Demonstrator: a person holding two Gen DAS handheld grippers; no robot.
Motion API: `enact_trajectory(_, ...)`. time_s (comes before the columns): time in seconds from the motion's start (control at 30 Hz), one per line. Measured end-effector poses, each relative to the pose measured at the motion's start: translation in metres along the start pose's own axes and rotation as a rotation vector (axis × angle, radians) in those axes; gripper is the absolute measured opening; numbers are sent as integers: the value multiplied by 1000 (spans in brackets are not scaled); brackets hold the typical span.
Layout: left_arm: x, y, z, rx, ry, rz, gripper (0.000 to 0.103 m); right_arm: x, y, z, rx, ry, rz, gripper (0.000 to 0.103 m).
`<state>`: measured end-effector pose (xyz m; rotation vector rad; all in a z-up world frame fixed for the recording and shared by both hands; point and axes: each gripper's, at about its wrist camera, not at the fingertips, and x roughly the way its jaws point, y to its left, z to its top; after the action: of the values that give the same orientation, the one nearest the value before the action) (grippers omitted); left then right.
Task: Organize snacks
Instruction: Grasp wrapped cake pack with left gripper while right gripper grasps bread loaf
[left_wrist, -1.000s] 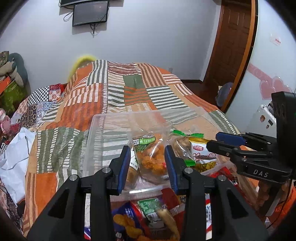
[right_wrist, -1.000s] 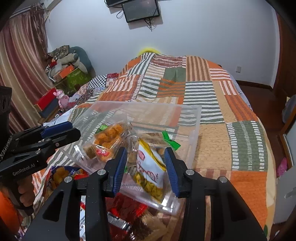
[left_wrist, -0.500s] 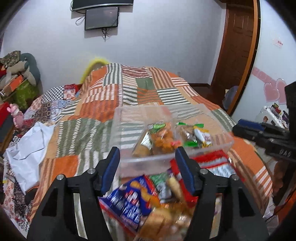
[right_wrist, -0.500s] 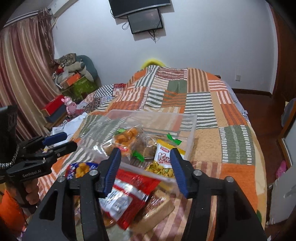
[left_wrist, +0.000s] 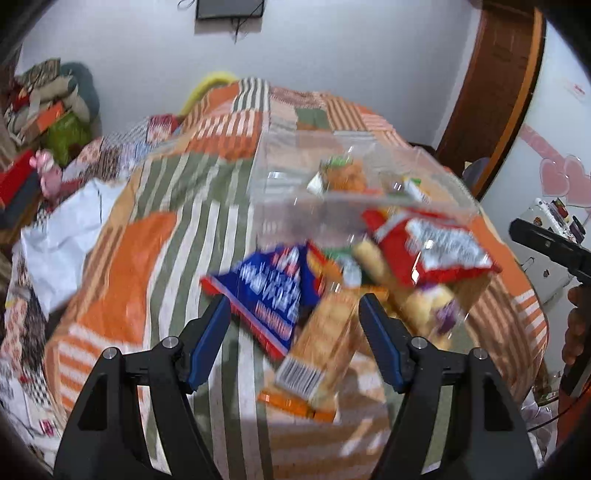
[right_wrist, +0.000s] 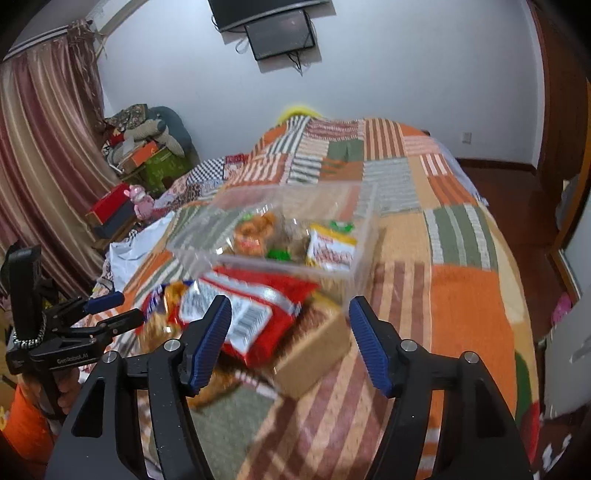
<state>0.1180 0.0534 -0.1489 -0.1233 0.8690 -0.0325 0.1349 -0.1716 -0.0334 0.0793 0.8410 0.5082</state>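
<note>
A clear plastic box (right_wrist: 354, 258) sits on the patchwork bed and holds a few small snack packs, an orange one (right_wrist: 255, 232) and a yellow-white one (right_wrist: 330, 249); it also shows in the left wrist view (left_wrist: 280, 192). Loose snacks lie in front of it: a red bag (right_wrist: 255, 314), a blue bag (left_wrist: 269, 291), a tan biscuit pack (left_wrist: 325, 350) and a brown box (right_wrist: 317, 350). My left gripper (left_wrist: 295, 339) is open and empty above the blue bag and biscuit pack. My right gripper (right_wrist: 290, 339) is open and empty above the red bag.
The patchwork quilt (right_wrist: 472, 295) covers the bed. White cloth (left_wrist: 59, 236) lies at the bed's left edge. Boxes and stuffed toys (right_wrist: 144, 147) are piled by the curtain. A wooden door (left_wrist: 491, 85) and floor are to the right.
Both grippers have pulled back and up from the clear box and opened wider. The loose snack pile now lies under them; the packs stay in the box.
</note>
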Motion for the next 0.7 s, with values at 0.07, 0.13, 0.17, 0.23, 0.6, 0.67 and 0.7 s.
enact_trajectory(0.07, 4, 5, -11, -26, 28, -1, 71, 3, -5, -9, 23, 27, 0, 65)
enact_trajectory(0.13, 7, 6, -16, -37, 50, -5, 71, 6, -9, -17, 41, 55, 8, 65)
enact_trajectory(0.17, 8, 7, -19, -43, 55, -8, 71, 8, -11, -22, 50, 72, 13, 65)
enact_trajectory(0.23, 6, 7, -21, -50, 52, -11, 71, 12, -11, -27, 58, 90, 21, 65)
enact_trajectory(0.6, 6, -14, -27, 13, 42, -40, 71, 54, 9, -31, 35, 155, 8, 66)
enact_trajectory(0.67, 9, -15, -29, 11, 55, -54, 71, 59, 13, -30, 26, 141, -42, 66)
enact_trajectory(0.7, 10, -15, -29, 10, 61, -61, 71, 60, 13, -31, 29, 135, -53, 66)
